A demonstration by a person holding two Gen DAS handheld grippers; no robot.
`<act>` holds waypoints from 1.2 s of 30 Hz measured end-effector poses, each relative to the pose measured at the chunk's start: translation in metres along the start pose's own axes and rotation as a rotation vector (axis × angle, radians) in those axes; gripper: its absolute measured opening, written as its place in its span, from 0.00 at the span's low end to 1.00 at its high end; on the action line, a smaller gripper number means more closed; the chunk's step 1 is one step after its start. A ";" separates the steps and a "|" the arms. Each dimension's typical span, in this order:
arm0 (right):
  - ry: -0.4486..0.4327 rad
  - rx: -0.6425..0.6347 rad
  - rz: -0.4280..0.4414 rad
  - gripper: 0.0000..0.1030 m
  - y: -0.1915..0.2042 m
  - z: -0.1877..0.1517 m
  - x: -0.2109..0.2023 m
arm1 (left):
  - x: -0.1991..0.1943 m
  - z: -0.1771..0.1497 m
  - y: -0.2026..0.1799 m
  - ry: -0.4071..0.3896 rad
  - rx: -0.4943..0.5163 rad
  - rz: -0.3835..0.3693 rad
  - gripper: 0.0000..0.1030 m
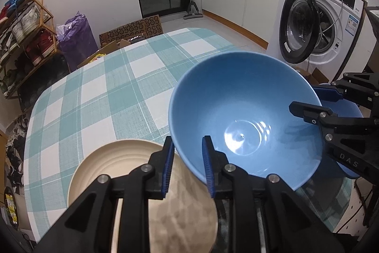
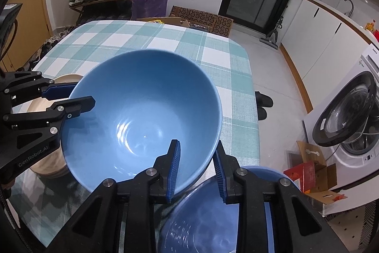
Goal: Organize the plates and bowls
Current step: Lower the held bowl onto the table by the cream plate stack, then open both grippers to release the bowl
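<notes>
A big blue bowl sits over the checked table, tilted toward the cameras. My left gripper straddles its near-left rim, one pad inside and one outside, with a visible gap; it is open. My right gripper straddles the opposite rim the same way, also open. A beige ribbed plate lies under the left gripper. A second blue dish lies under the right gripper. Whether the bowl rests on them I cannot tell.
A washing machine with its door open stands to the right of the table. A shoe rack, a purple bag and cardboard boxes stand beyond the far edge. Boxes lie on the floor by the machine.
</notes>
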State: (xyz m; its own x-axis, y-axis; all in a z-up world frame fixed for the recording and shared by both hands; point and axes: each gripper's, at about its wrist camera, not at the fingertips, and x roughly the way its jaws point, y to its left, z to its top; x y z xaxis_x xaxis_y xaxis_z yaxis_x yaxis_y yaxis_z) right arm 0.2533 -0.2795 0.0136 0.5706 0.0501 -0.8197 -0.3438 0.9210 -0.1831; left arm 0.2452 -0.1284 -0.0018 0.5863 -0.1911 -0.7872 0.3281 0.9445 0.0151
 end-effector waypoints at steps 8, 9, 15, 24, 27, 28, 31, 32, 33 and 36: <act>-0.014 0.008 0.018 0.39 -0.003 0.001 -0.003 | -0.004 -0.001 0.000 -0.012 -0.006 -0.020 0.33; -0.020 0.009 0.021 0.41 -0.004 0.002 -0.004 | -0.005 -0.001 0.002 -0.015 -0.011 -0.023 0.37; -0.067 0.029 0.046 0.71 -0.006 0.004 -0.015 | -0.010 0.001 0.008 -0.022 -0.045 -0.040 0.50; -0.118 0.051 0.059 0.86 -0.008 0.007 -0.030 | -0.015 -0.002 0.012 -0.032 -0.074 -0.042 0.73; -0.136 0.069 0.064 0.95 -0.011 0.008 -0.036 | -0.023 -0.002 0.012 -0.063 -0.082 -0.055 0.83; -0.142 0.073 0.065 0.97 -0.013 0.008 -0.039 | -0.025 -0.001 0.011 -0.067 -0.083 -0.069 0.86; -0.158 0.086 0.072 0.99 -0.017 0.008 -0.045 | -0.032 0.000 0.012 -0.095 -0.098 -0.084 0.98; -0.162 0.093 0.078 0.99 -0.019 0.007 -0.048 | -0.033 0.001 0.011 -0.099 -0.098 -0.086 0.98; -0.165 0.098 0.082 0.99 -0.020 0.007 -0.050 | -0.035 0.001 0.011 -0.099 -0.098 -0.088 0.99; -0.179 0.107 0.081 0.99 -0.024 0.005 -0.057 | -0.040 0.002 0.008 -0.111 -0.095 -0.088 1.00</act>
State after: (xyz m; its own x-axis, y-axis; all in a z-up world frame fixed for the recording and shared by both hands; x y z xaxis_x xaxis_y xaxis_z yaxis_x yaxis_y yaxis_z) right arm 0.2327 -0.3022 0.0675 0.6711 0.1849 -0.7179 -0.3181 0.9465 -0.0536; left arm 0.2257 -0.1134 0.0313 0.6387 -0.2973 -0.7097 0.3130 0.9430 -0.1134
